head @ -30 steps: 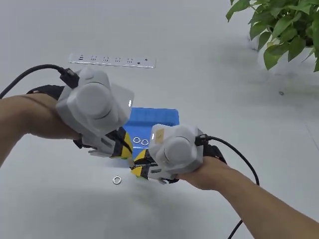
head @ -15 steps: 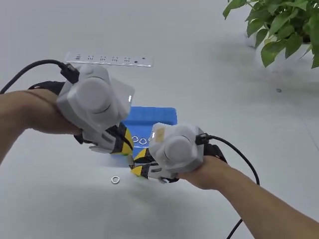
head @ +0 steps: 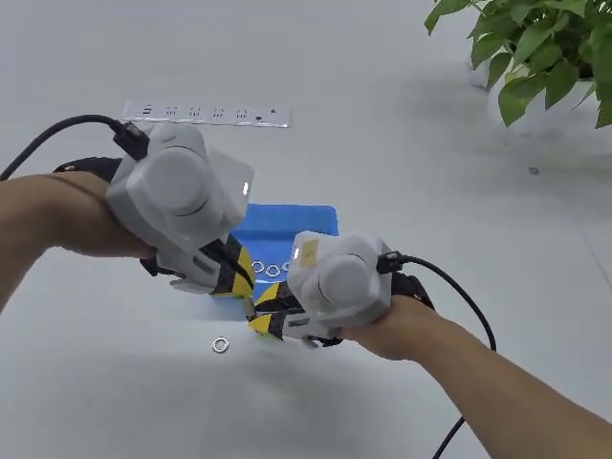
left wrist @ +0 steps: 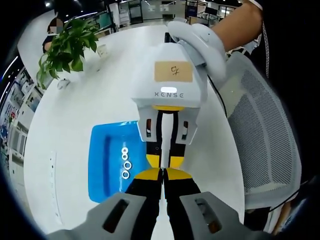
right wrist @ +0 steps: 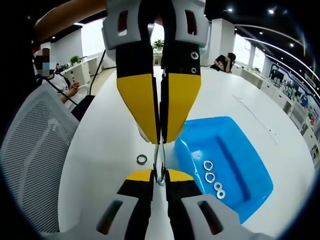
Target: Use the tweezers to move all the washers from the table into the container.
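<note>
My left gripper (head: 247, 285) and right gripper (head: 263, 311) meet tip to tip just in front of the blue container (head: 296, 222). In the right gripper view, thin metal tweezers (right wrist: 159, 159) run between my right gripper (right wrist: 159, 177) and the left gripper (right wrist: 160, 136) facing it; both sets of jaws are shut on them. The left gripper view shows my left gripper (left wrist: 162, 173) against the right gripper (left wrist: 162, 161). Several washers (right wrist: 210, 176) lie in the container (right wrist: 245, 170). One washer (head: 221, 345) lies on the table, close to the tweezers' tip (right wrist: 142, 159).
A white power strip (head: 206, 115) lies at the back of the table and a potted plant (head: 535, 57) stands at the back right. Cables trail from both grippers. A mesh chair (left wrist: 260, 135) stands beside the table.
The picture has shifted slightly with my head. Both grippers stay pressed together by the container, and the washer on the table has not moved.
</note>
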Demonstrator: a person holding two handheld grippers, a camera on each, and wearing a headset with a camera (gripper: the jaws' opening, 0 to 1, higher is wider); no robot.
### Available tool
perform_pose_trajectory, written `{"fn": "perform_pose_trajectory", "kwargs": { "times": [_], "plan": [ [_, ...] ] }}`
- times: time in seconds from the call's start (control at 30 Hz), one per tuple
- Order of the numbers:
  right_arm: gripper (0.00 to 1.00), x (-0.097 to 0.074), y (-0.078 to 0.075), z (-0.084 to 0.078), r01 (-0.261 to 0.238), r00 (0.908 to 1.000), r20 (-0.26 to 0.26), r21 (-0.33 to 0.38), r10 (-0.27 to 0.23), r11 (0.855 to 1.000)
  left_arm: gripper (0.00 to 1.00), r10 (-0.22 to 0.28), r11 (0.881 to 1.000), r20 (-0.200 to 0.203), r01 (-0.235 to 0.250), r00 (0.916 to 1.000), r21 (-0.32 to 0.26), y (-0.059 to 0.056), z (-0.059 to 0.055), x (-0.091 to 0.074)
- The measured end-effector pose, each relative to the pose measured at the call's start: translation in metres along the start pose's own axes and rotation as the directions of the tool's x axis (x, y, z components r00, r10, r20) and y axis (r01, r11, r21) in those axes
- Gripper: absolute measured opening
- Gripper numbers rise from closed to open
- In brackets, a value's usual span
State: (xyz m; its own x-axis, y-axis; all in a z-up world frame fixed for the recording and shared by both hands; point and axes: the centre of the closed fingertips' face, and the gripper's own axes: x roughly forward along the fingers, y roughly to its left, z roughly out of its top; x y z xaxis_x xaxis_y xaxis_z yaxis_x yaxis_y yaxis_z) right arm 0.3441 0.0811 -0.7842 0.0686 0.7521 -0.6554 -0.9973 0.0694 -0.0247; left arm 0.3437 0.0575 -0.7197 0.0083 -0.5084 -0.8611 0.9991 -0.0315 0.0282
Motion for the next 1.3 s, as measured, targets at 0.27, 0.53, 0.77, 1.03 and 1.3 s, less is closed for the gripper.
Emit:
{"fn": "perform_pose_trajectory", "kwargs": {
  "times": [0.27,0.53,0.77,1.03,1.3],
  "plan": [
    [0.09,-0.001,0.000,0.000,-0.003,1.0000,-0.005,0.008,0.003,1.000,0.05,-0.001,1.000,0.004,0.001,1.0000,0.001,-0.001,0.002,0.002],
    [0.10,-0.001,0.002,0.000,-0.006,0.9999,-0.013,-0.006,0.006,1.000,0.05,-0.001,1.000,-0.010,0.002,1.0000,0.007,-0.002,0.001,0.001],
    [0.10,-0.006,0.004,0.005,-0.005,0.9999,-0.011,-0.016,0.005,1.000,0.05,0.002,1.000,-0.013,-0.002,0.9999,0.012,-0.004,0.005,-0.006],
    [0.10,-0.013,0.005,0.018,-0.009,1.0000,-0.004,-0.039,0.009,0.999,0.05,0.012,1.000,-0.020,-0.012,0.9997,0.017,-0.007,0.010,-0.019],
    [0.10,-0.023,0.007,0.032,-0.005,1.0000,0.004,-0.054,0.005,0.999,0.05,0.031,0.999,-0.012,-0.031,0.9995,0.021,-0.008,0.018,-0.033]
  ]
}}
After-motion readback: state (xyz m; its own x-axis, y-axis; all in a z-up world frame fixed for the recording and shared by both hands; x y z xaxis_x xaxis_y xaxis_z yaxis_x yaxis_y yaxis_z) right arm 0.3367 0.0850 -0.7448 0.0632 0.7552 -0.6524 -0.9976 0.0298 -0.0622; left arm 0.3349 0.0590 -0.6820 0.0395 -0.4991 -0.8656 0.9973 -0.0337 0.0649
